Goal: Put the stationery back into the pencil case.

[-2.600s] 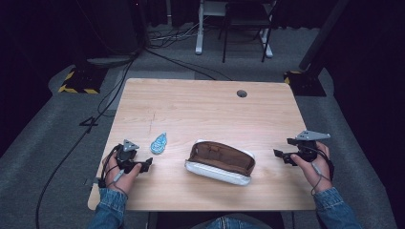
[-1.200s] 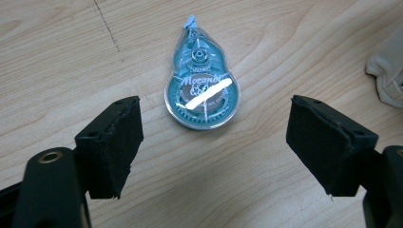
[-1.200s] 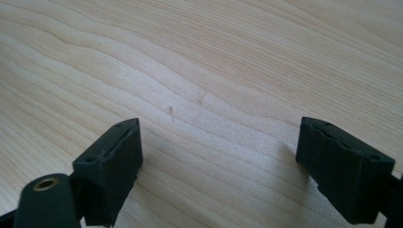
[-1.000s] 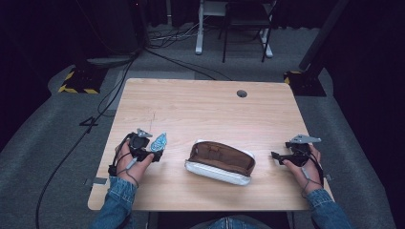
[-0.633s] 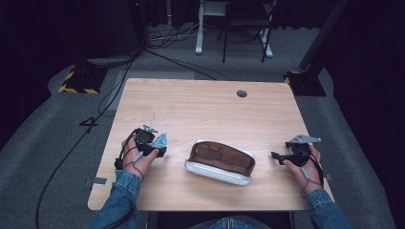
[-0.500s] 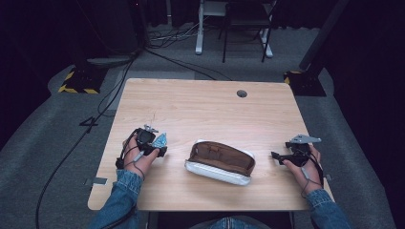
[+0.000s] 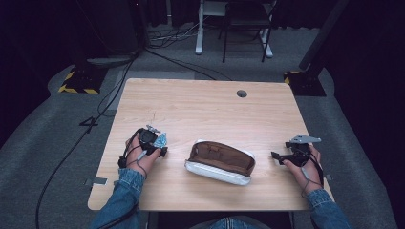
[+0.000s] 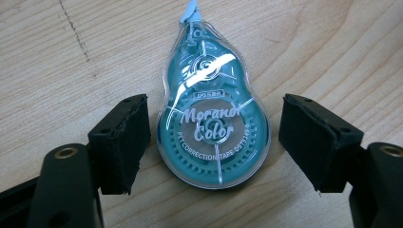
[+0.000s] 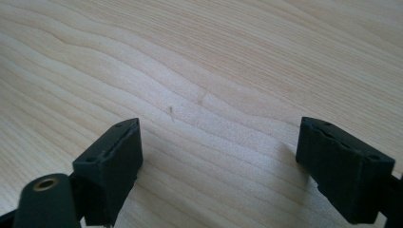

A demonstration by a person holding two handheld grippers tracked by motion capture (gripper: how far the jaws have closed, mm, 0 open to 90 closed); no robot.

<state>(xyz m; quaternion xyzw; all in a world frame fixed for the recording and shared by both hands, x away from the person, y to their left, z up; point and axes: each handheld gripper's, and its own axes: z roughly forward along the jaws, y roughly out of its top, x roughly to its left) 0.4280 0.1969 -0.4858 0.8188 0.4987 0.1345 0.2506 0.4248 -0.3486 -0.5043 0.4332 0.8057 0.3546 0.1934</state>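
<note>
Tape dispenser [image 8: 214, 121], a teal correction-tape one, lies flat on the table [image 8: 332, 42] between the jaws of the left gripper [image 8: 214, 142], which have just been closing on it; the pads stand just beside its round body on both sides and do not yet press it. So the reach looks done, while the grasp and lift are still to come. Beyond it, mid-table, an open pouch [image 7: 220, 161] lies with its brown lining showing, probably where the dispenser belongs. The right gripper [image 9: 221, 156] rests open over bare wood, holding nothing.
</note>
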